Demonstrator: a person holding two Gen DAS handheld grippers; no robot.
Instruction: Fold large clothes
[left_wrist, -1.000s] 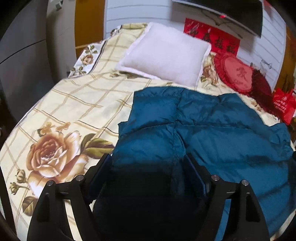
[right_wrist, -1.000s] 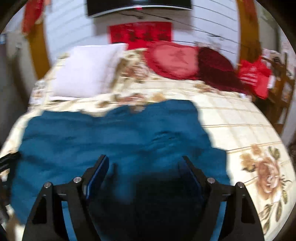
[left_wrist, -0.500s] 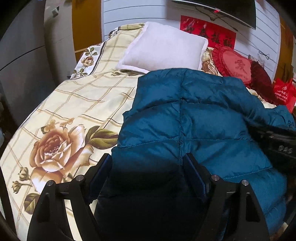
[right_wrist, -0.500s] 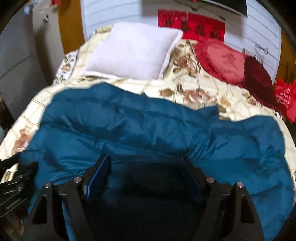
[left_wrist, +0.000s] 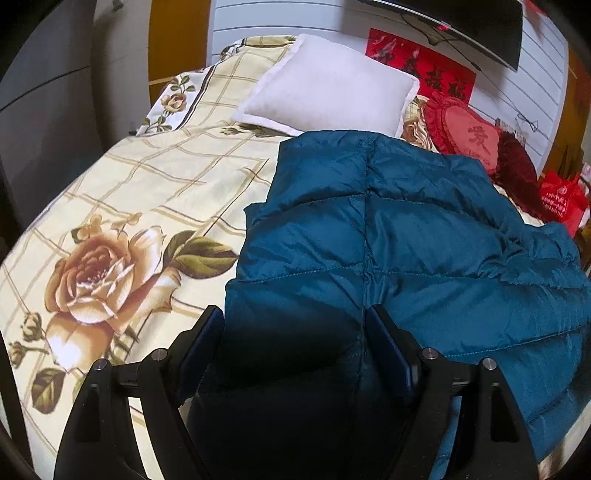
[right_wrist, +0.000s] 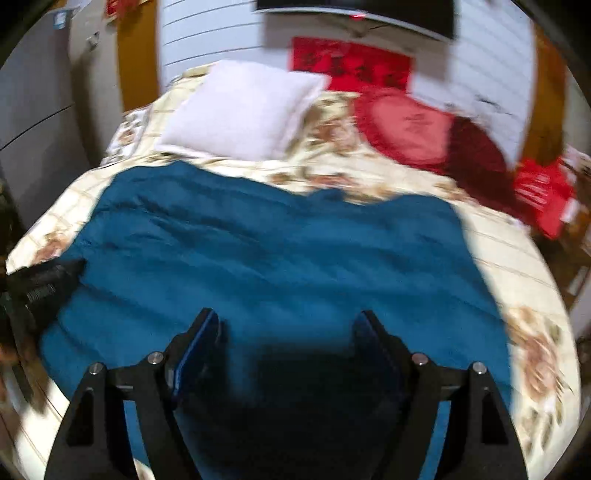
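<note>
A large teal quilted down jacket (left_wrist: 406, 240) lies spread on a bed with a cream floral cover (left_wrist: 129, 206). My left gripper (left_wrist: 295, 325) stands open over the jacket's near left part, its fingers apart with only fabric seen between them. In the right wrist view the jacket (right_wrist: 277, 251) lies flat across the bed. My right gripper (right_wrist: 286, 328) is open above the jacket's near edge. The left gripper's black body (right_wrist: 40, 288) shows at the jacket's left edge in the right wrist view.
A white pillow (left_wrist: 328, 96) lies at the head of the bed. A red heart cushion (left_wrist: 465, 129) and a dark red cushion (left_wrist: 517, 173) lie to its right. A red bag (left_wrist: 561, 199) stands at the right bedside. A grey cabinet (left_wrist: 48, 110) is at the left.
Half a second ago the jacket's right part was folded over toward the left; now it lies spread wider to the right. The right gripper swung from left to right and its view is blurred.
</note>
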